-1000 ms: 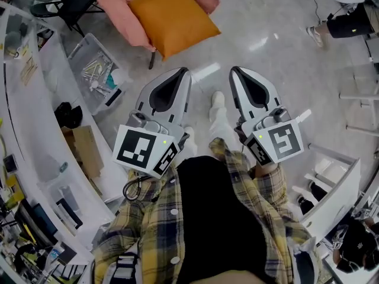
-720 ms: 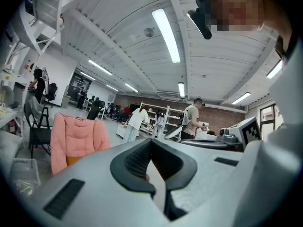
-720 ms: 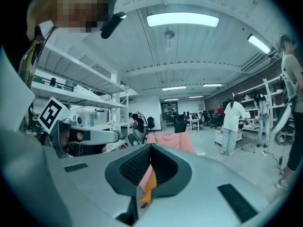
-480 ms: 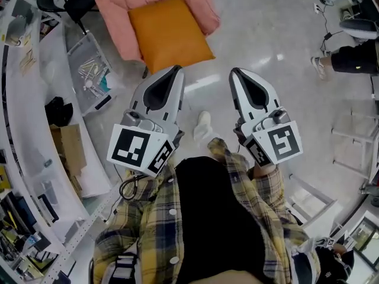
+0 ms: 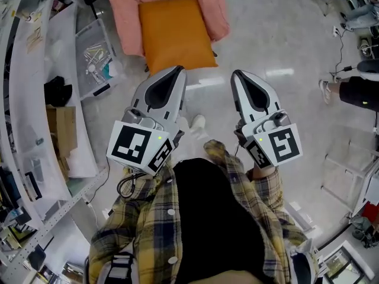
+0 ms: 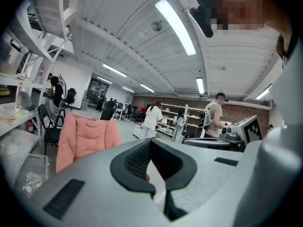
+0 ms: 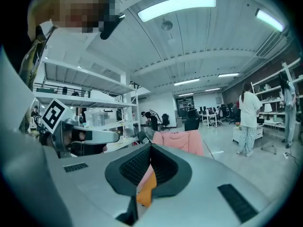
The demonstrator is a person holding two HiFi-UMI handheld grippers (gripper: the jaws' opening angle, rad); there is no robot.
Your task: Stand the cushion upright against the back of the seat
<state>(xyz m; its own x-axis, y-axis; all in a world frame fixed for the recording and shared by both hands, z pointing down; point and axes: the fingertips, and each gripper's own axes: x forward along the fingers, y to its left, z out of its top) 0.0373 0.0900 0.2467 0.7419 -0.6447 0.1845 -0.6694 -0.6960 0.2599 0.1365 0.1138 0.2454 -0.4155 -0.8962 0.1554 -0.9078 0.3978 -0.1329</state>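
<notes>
Lying flat on the base of the pink padded seat is the orange cushion, its front edge reaching the front of the seat and none of it leaning on the backrest. In the head view both tools are held out low over the grey floor, side by side and pointing towards the chair. The left gripper has its jaws clenched together with nothing in them; its tip comes near the cushion's front edge in the picture but is clear of it. The right gripper is likewise closed on nothing and sits further to the side, apart from both chair and cushion. In the left gripper view the left gripper's dark pads meet at the tips, and the seat's upright pink back shows beyond them to the left. In the right gripper view a sliver of the cushion and of the pink seat shows through the hollow between the shut pads, at a distance. The person wears a yellow plaid shirt, and one white shoe shows between the tools. Left of the chair a clear plastic bin of small parts stands on the floor beside white shelving, with a cardboard box nearby. Other people stand among racks in the background.
</notes>
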